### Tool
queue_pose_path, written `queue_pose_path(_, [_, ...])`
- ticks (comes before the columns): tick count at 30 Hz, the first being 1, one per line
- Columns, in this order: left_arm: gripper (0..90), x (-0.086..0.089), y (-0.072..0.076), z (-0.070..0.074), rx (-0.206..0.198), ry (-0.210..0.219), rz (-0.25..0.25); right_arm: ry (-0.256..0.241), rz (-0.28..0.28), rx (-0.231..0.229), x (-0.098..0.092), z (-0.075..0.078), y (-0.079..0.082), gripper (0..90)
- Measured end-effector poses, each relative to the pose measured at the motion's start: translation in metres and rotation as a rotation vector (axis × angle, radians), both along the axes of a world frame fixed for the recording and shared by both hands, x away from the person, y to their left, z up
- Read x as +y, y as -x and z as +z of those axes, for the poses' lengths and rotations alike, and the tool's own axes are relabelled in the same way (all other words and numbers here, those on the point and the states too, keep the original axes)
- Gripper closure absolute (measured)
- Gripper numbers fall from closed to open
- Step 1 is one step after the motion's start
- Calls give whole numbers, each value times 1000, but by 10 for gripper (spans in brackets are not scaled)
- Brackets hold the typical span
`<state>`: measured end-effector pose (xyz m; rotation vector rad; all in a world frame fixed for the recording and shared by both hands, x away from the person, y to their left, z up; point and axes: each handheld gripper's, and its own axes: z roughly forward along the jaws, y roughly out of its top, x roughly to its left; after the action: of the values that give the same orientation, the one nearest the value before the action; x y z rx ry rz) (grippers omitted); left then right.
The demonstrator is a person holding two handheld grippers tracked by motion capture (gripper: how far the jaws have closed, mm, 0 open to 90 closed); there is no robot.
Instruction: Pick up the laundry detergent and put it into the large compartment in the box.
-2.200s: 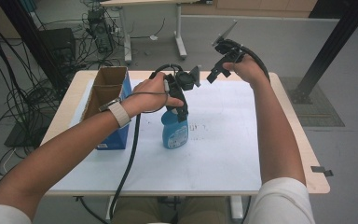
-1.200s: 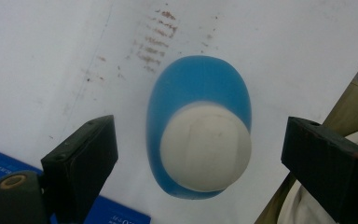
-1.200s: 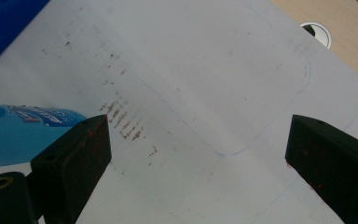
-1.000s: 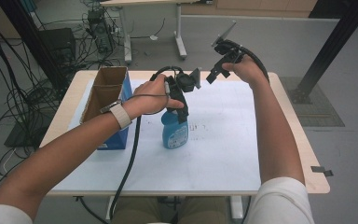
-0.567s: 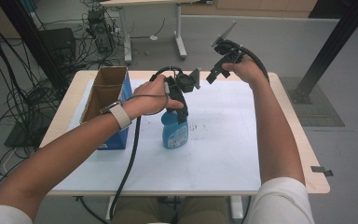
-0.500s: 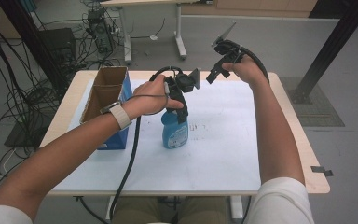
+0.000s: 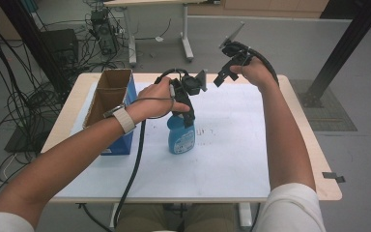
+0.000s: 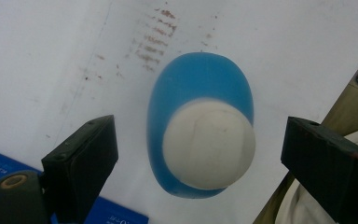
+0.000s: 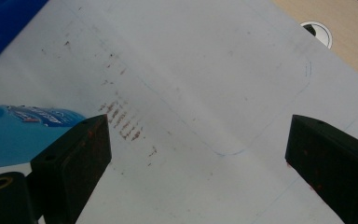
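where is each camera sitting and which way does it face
High view: fixed above the person's side, facing forward and down on the table; both forearms, left claw above the bottle, right claw raised.
Left gripper view: rides the left claw, looking straight down on the bottle's white cap between its open jaws.
Right gripper view: rides the right claw, looking down at the white sheet; jaws open.
Shared: all three show the bottle; blue box too.

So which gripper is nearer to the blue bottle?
Left. The left gripper hangs right above the bottle, jaws open around its cap. The right gripper is raised, far beyond it.
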<state>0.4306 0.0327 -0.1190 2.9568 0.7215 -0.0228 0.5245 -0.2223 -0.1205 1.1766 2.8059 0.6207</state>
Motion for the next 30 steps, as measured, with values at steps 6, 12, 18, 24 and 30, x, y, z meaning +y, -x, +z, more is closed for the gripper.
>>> queue_pose_path(6, [112, 1, 1, 0, -1, 7, 9, -3, -2, -2, 0, 0, 1, 68])
queue_pose_path(12, [112, 1, 1, 0, 1, 10, 6, -3, -3, -3, 0, 1, 1, 68])
queue_pose_path(18, [112, 0, 1, 0, 1, 9, 8, -3, -1, -2, -1, 1, 1, 69])
queue_pose_path(24, [113, 0, 1, -1, 3, 8, 4, -2, -4, -2, -1, 1, 1, 68])
queue_pose_path(30, [113, 0, 2, 0, -3, 11, 3, -5, -6, -4, -2, 1, 2, 68])
